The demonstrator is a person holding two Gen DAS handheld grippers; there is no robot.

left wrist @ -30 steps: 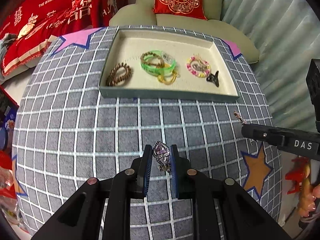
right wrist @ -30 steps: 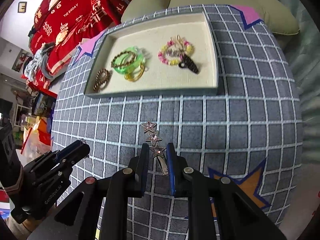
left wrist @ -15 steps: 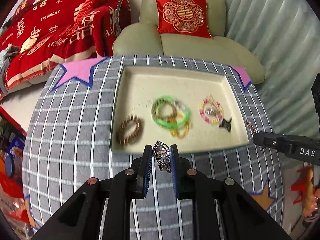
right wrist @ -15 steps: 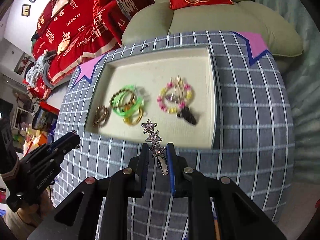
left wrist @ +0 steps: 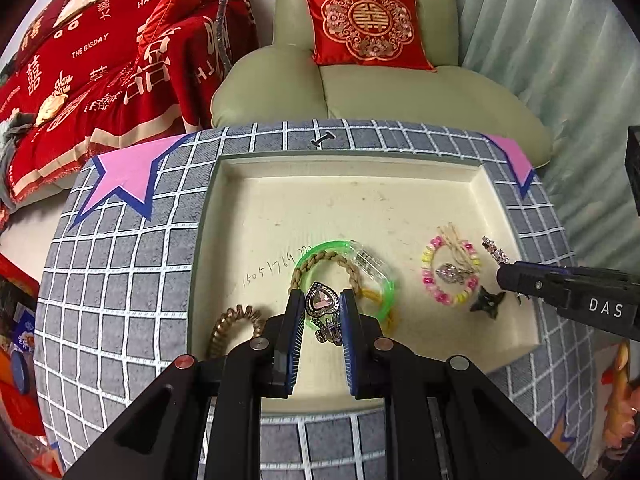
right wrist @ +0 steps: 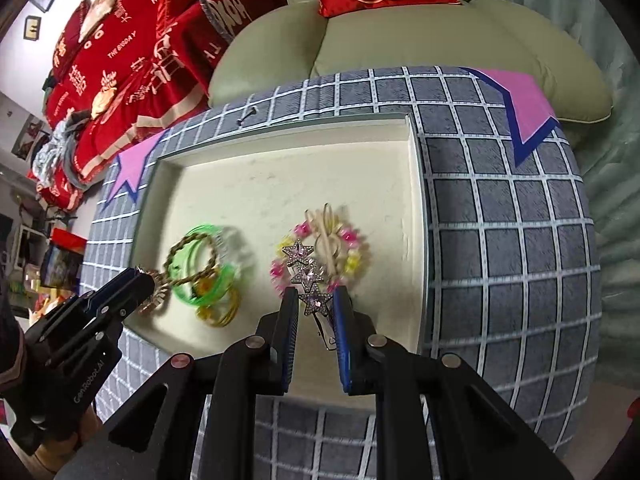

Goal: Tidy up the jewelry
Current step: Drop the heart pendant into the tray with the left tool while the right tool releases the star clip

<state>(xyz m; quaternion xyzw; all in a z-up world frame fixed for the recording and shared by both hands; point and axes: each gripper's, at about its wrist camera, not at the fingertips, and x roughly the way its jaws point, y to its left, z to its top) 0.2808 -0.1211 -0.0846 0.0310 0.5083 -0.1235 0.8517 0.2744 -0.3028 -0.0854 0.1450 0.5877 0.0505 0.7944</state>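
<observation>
A: Near first. Left gripper (left wrist: pixel 321 312), what's it doing?

B: Clamped on a silver heart-shaped brooch with a pink stone (left wrist: pixel 322 301), held up over the near middle of the shallow cream tray (left wrist: pixel 348 159). Not touching the tray floor as far as I can tell.

A: Right gripper (right wrist: pixel 316 312)?

B: Pinched on a silver hair clip with three pink stars (right wrist: pixel 309 278), stars pointing away, over the near right part of the tray.

A: Under them?

B: Below the brooch: a translucent green bangle (left wrist: pixel 347 276) with a braided brown cord bracelet (left wrist: pixel 325 264) and a yellow hair tie on top of each other. Near left: a coiled bronze hair tie (left wrist: pixel 233 330). Right: a pink-and-yellow beaded bracelet (left wrist: pixel 450 276), small black claw clip (left wrist: pixel 486 302) just beside it. The star clip hovers over that beaded bracelet in the right wrist view.

A: Far?

B: Far half of the tray is bare. Tray sits on the grey grid tablecloth (left wrist: pixel 120 280), green armchair beyond.

A: Step?

B: Placing, I'd say; both pieces are carried over the tray, none dropped yet. Next: lower each to a bare patch, spread the fingers, keep off the piled bangles.
</observation>
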